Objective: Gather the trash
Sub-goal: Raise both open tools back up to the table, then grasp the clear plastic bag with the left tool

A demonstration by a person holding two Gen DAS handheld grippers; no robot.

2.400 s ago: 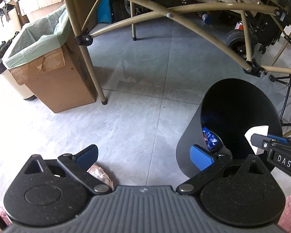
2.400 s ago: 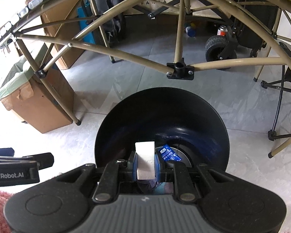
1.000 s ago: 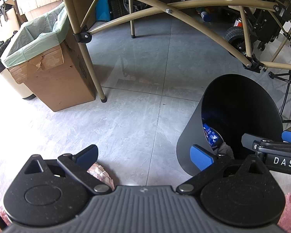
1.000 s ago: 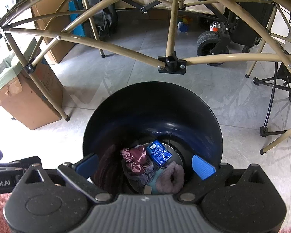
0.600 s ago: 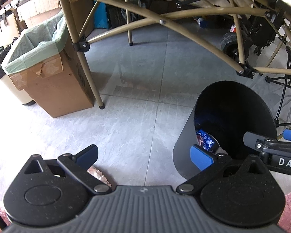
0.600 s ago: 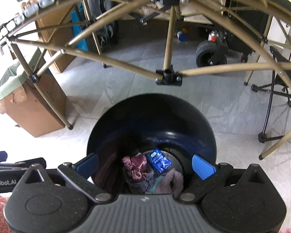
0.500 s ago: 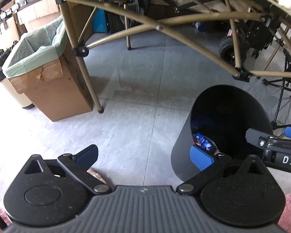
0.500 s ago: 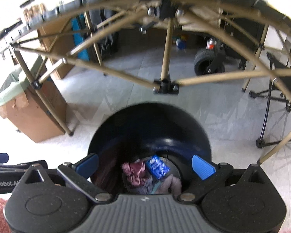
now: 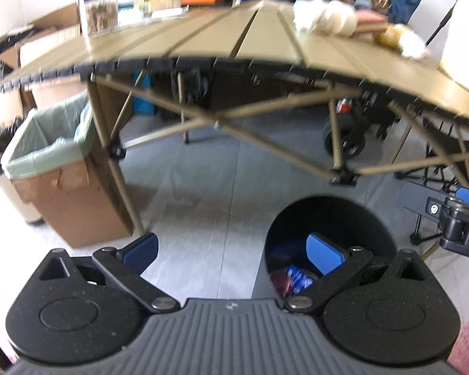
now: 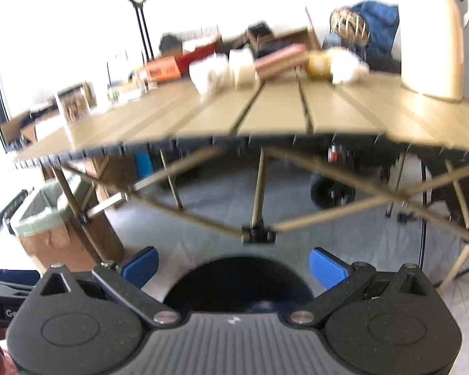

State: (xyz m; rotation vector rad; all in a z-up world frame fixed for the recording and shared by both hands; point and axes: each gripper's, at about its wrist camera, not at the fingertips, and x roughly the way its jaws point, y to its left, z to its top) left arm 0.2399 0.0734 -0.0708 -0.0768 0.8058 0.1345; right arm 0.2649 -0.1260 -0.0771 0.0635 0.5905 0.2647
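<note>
Landmark: I take the black round bin on the grey floor, just in front of the folding table, as my reference.

Cardboard box: far to the left of the bin I see a cardboard box with a green bag liner, standing beside the table's left leg.

Left gripper: I hold it above the floor, left of the bin. Its blue fingers are wide apart and nothing is between them. The right pad overlaps the bin's opening in the left wrist view.

Trash in bin: inside the bin, at the bottom, I see a blue wrapper and something dark red beside it. The picture is blurred, so I cannot tell more.

Right gripper: I hold it just over the bin, and it looks toward the table edge. Its fingers are also spread wide, empty. In the left wrist view it shows at the right edge, to the right of the bin.

Trash on table: on the tabletop behind the bin lie white crumpled pieces, a pink flat thing and a yellowish lump, all blurred.

Other table things: an orange box at the back left, a big cream container at the right end.
</note>
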